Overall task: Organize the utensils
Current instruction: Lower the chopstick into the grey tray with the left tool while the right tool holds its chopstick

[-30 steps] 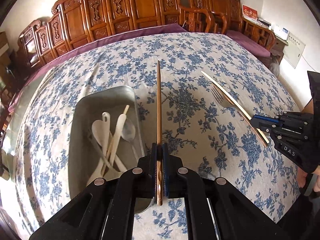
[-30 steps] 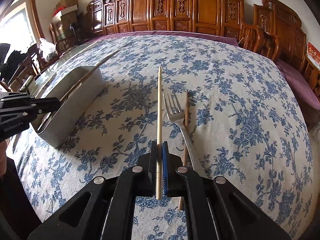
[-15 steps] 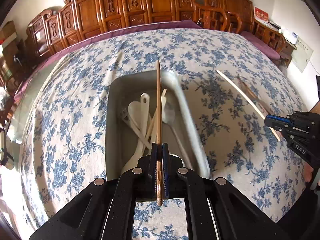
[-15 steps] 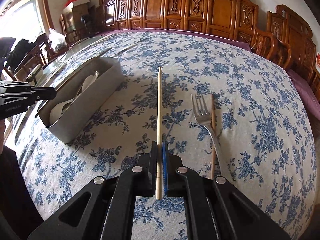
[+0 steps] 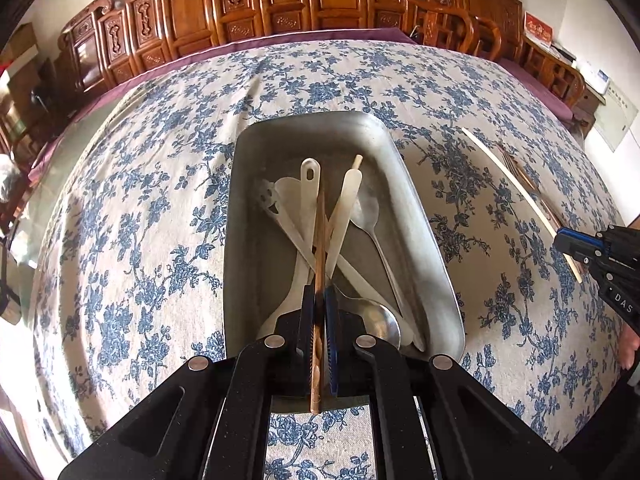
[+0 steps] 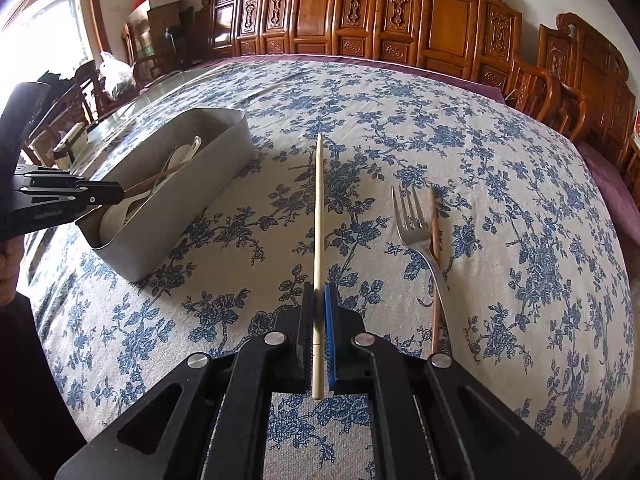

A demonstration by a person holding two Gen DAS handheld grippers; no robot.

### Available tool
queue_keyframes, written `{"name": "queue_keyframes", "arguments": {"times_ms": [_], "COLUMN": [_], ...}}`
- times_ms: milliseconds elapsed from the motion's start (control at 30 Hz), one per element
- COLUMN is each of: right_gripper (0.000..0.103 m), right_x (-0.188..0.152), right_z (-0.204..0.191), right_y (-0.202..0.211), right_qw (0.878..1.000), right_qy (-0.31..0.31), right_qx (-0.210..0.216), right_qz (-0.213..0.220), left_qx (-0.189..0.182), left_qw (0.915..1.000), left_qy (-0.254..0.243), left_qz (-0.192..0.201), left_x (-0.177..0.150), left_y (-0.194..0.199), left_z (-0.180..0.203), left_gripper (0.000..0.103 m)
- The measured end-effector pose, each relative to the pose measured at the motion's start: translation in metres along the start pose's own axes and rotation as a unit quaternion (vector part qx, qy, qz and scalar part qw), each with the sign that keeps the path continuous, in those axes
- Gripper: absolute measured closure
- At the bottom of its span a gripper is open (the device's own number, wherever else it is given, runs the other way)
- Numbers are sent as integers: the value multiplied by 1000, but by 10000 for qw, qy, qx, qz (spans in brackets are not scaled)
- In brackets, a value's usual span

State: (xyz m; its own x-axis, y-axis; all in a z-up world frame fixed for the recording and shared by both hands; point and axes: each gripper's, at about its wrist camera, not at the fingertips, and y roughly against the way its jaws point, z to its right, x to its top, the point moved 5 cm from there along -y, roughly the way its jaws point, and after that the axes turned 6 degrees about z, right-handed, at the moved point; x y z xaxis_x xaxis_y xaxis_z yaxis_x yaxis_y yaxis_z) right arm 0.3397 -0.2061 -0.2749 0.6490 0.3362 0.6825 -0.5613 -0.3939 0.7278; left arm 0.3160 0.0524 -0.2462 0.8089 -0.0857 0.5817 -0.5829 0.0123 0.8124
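Observation:
My left gripper [image 5: 319,300] is shut on a brown chopstick [image 5: 319,240] and holds it over the metal tray [image 5: 408,200], its tip down among the white spoons [image 5: 310,196] and a metal spoon [image 5: 376,228] inside. In the right wrist view the left gripper [image 6: 116,194] points the brown chopstick into the tray [image 6: 188,216]. My right gripper [image 6: 319,300] is shut on a pale chopstick [image 6: 318,216], held above the cloth. A fork [image 6: 416,232] and a second brown chopstick [image 6: 434,256] lie on the cloth to its right.
The table wears a blue floral cloth [image 6: 480,160]. Carved wooden chairs [image 6: 400,16] line the far side. A glass-topped area and clutter lie at the far left [image 6: 116,76]. The right gripper also shows in the left wrist view [image 5: 564,240].
My left gripper has moved left over the tray and dipped the brown chopstick down into it. My right gripper has lifted slightly with the pale chopstick.

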Motion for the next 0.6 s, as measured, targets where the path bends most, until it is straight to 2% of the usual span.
{"name": "queue_keyframes", "arguments": {"times_ms": [467, 533, 600], "right_gripper": [97, 97, 97], "right_x": [5, 6, 9], "right_z": [-23, -29, -35], "right_y": [13, 15, 16], "right_qw": [9997, 9996, 9994], "right_qy": [63, 75, 57], "right_qx": [145, 187, 266], "right_qz": [162, 200, 226], "left_qx": [61, 46, 39], "left_qw": [9991, 9989, 9985], "left_qy": [163, 221, 269], "left_qz": [378, 417, 466], "left_x": [9, 10, 12], "left_y": [8, 9, 11], "left_z": [-14, -17, -20], "left_gripper": [97, 94, 82]}}
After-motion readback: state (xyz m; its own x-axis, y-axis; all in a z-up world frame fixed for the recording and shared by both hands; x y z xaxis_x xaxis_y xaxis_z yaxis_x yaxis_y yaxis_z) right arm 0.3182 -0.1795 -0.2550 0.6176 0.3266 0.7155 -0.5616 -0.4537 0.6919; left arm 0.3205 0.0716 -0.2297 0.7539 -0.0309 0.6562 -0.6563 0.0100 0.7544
